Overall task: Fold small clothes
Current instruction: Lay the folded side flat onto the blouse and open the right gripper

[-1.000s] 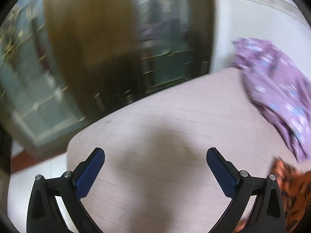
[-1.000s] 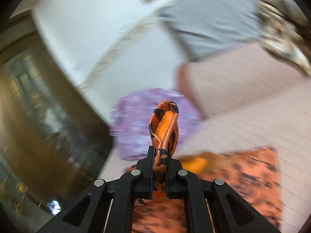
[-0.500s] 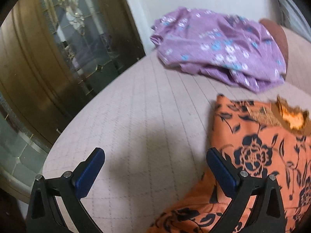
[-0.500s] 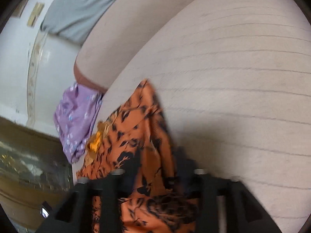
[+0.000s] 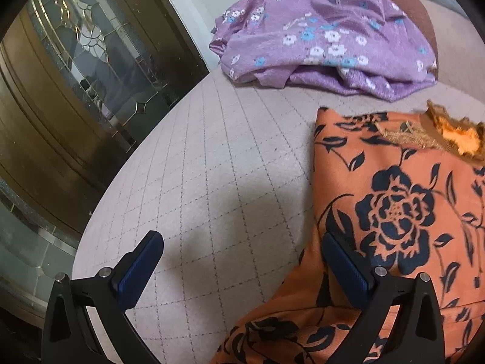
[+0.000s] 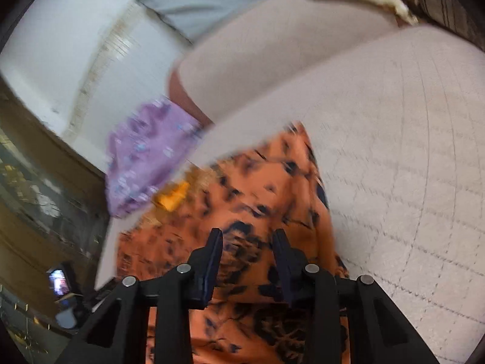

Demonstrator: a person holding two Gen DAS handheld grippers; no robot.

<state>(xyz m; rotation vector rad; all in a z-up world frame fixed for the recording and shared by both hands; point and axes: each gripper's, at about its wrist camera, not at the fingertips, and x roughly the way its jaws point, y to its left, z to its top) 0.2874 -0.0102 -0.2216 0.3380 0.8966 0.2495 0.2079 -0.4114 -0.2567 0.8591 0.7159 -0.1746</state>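
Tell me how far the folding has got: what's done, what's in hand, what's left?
Done: the orange top lies spread on the bed; no fold shows yet. In hand: nothing; the left gripper is wide open at its edge, and the right gripper hangs open above it. Left: folding the orange top, then the crumpled purple garment behind.

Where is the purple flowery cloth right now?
In the left wrist view the purple flowery cloth lies bunched at the far edge of the quilted cushion, beyond the orange flowered garment, not touching it.
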